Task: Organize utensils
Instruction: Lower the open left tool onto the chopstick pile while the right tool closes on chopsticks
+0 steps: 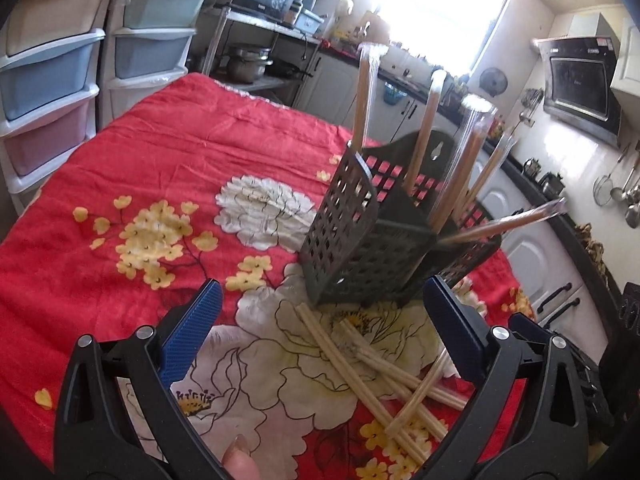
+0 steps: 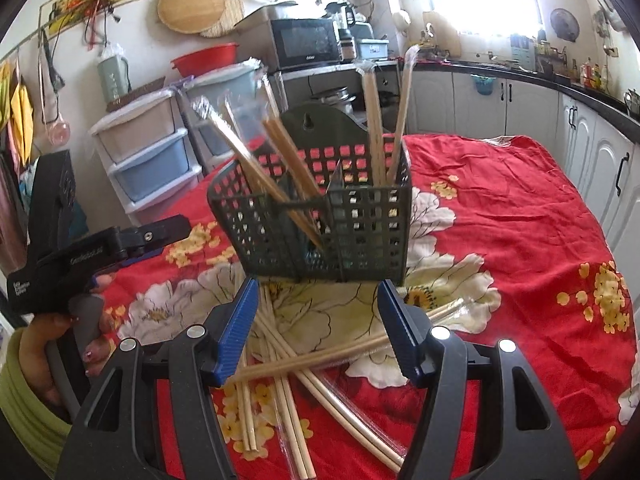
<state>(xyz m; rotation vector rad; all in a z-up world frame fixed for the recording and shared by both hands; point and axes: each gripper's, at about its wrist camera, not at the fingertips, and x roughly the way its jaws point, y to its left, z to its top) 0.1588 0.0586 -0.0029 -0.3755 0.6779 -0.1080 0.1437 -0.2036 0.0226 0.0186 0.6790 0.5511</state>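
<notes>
A: Where do the tongs stand?

B: The left gripper [image 1: 320, 312] has its jaws spread wide, nothing between the pads. The right gripper [image 2: 318, 312] is also released and empty.

A: And the chopsticks?

B: A loose pile of wrapped chopsticks [image 2: 288, 368] lies crisscrossed on the red floral cloth [image 2: 520, 220], below and between the right gripper's jaws. Just beyond both fingertips stands the dark slotted holder [image 2: 352, 224], with several wrapped chopsticks [image 1: 424, 136] leaning inside.

A: The left hand?

B: Its fingers [image 2: 94, 332] wrap the handle, off to the right gripper's left.
</notes>
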